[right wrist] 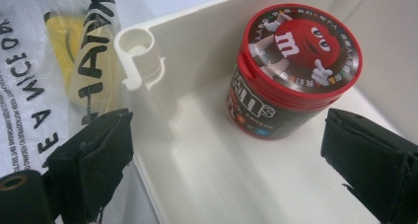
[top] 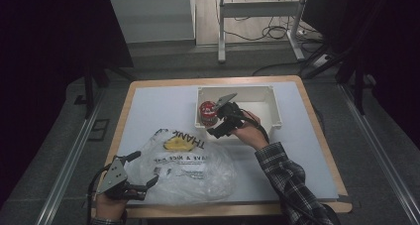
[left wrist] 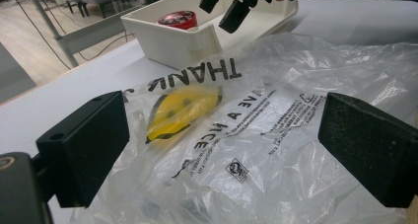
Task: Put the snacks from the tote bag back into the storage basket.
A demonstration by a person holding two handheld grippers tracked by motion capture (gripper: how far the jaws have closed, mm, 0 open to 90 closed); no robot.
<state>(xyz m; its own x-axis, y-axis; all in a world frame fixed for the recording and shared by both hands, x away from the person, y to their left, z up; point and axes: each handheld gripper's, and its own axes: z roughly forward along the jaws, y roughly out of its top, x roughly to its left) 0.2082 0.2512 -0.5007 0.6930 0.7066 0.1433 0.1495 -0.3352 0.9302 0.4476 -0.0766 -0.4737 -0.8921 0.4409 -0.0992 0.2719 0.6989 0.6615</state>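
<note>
Black jaws of the right tongs (right wrist: pixel 226 150) are standing wide apart at the bottom of the right gripper view, holding nothing, with the red candy tub (right wrist: pixel 291 71) sitting upright just beyond them and touching neither pad. That tub is resting inside the white bin (right wrist: pixel 197 150), near its corner post, and its lower side is partly lost behind its own lid rim. From the high view the right tongs (top: pixel 218 118) are hanging over the bin's near wall, and they are covering part of the tub (top: pixel 207 113), so its label is hard to read there. Just beside the bin, a clear plastic bag (top: pixel 190 168) is lying crumpled on the worktop (top: pixel 148 106), its printed lettering showing reversed and a yellow shape blurred behind the film. What is inside the bag cannot be made out. At the worktop's near left corner, the left tongs (top: pixel 148 178) are gaping open at the bag's edge, gripping nothing, their jaws cut off by the frame's edges in the left gripper view.
</note>
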